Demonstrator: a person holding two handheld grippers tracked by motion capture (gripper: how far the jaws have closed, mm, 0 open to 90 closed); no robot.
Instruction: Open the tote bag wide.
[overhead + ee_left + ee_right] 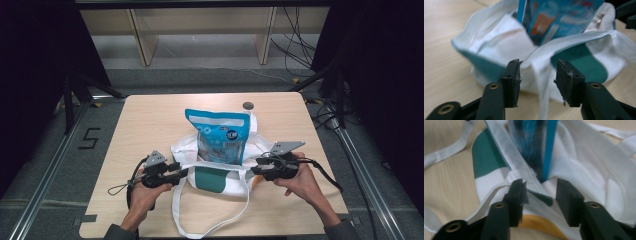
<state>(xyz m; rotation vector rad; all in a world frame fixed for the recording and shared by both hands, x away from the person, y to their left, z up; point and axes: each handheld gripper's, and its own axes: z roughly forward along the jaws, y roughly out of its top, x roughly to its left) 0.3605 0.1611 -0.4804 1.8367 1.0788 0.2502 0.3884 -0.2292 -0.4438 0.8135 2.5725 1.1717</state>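
Closest to me, a long white strap (210, 220) of the tote bag (220, 172) loops down over the near part of the counter (145, 120), almost to its front edge. Just beyond it are my two hands. My left gripper (181, 173) sits at the bag's left side; in the left gripper view its jaws stand apart with a clear gap, and a fold of the white cloth (539, 72) runs up between them, but I can't tell if either pad is actually pressing on it. My right gripper (254, 170) is at the bag's right side. In the right gripper view its jaws are likewise spread, with the bag's seam and rim (534, 187) lying in the gap; the left pad looks to be just touching the cloth, and nothing is clamped.

The bag itself lies in the middle of the counter, between the two grippers, its mouth spread open and facing up. It is white with a teal panel (212, 179) on the near face, and a patch of orange (536, 226) shows under its right end.

Standing upright in the bag's mouth is a blue snack packet (220, 137), its lower part down inside the cloth and its top sticking well clear.

Further back, a small dark round disc (248, 106) sits near the far edge of the counter, behind the packet.
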